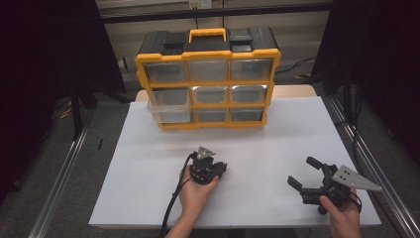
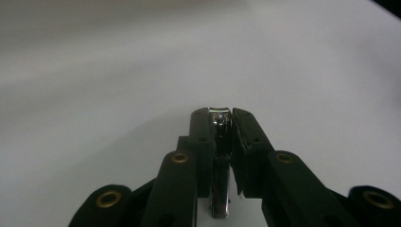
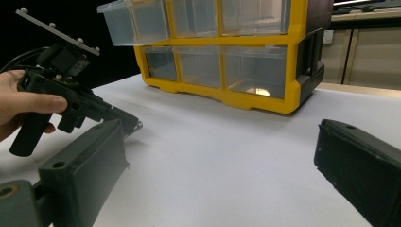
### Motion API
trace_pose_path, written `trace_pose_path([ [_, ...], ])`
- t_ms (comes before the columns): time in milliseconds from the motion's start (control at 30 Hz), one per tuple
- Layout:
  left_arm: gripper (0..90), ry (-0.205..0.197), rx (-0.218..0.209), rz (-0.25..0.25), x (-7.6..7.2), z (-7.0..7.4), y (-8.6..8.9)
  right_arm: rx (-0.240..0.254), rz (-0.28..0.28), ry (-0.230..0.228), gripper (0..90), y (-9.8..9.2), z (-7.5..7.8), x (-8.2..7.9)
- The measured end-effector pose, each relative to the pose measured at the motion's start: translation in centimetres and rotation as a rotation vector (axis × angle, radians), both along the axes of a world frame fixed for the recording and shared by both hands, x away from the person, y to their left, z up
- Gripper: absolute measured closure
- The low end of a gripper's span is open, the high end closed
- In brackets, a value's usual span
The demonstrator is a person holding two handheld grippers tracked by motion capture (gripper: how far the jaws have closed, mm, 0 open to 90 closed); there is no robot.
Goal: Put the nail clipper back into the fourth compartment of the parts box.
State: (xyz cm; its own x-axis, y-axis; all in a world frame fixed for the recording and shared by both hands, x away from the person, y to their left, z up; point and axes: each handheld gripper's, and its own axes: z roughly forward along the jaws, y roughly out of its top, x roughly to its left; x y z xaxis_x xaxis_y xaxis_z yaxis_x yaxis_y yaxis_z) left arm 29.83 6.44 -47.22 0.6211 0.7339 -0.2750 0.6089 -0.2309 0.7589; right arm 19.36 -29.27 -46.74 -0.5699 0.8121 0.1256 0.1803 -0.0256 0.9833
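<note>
My left gripper (image 2: 221,119) is shut on a small metal nail clipper (image 2: 220,156), which stands pinched between the two black pads just above the white table. In the high view this gripper (image 1: 213,171) sits at the table's front middle, pointing down, a hand around it. The right gripper view has it at the left (image 3: 124,124), with a glint of the nail clipper (image 3: 135,126) at its tip. My right gripper (image 1: 303,172) is held near the front right edge, jaws wide open with nothing between them (image 3: 221,142).
A yellow and black organizer (image 1: 208,74) with several clear drawers stands at the back of the white table (image 1: 292,134). Its left drawer (image 1: 171,106) in the middle row is pulled out, seen also in the right gripper view (image 3: 135,21). Metal rails run along both table sides.
</note>
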Motion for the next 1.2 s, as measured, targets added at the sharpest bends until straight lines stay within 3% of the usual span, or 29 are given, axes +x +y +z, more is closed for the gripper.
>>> trace_pose_path([
  [133,81.9,-0.014,-0.041,0.025,0.1,0.3,1.0,0.002,-0.005,-0.001,2.5,0.1,0.0,0.0],
  [400,82.0,-0.035,-0.061,0.018,0.2,0.3,1.5,0.000,-0.001,-0.001,2.5,0.0,0.0,0.0],
  [767,82.0,-0.083,-0.146,0.054,0.3,1.2,2.5,0.000,-0.005,0.001,2.5,0.0,0.0,0.0],
  [833,82.0,-0.083,-0.141,0.059,0.3,1.3,2.6,-0.002,-0.005,0.001,2.5,0.0,0.0,0.0],
  [1200,82.0,-0.150,-0.199,0.071,0.8,4.6,4.3,-0.007,0.004,-0.008,2.4,0.1,0.1,-0.1],
])
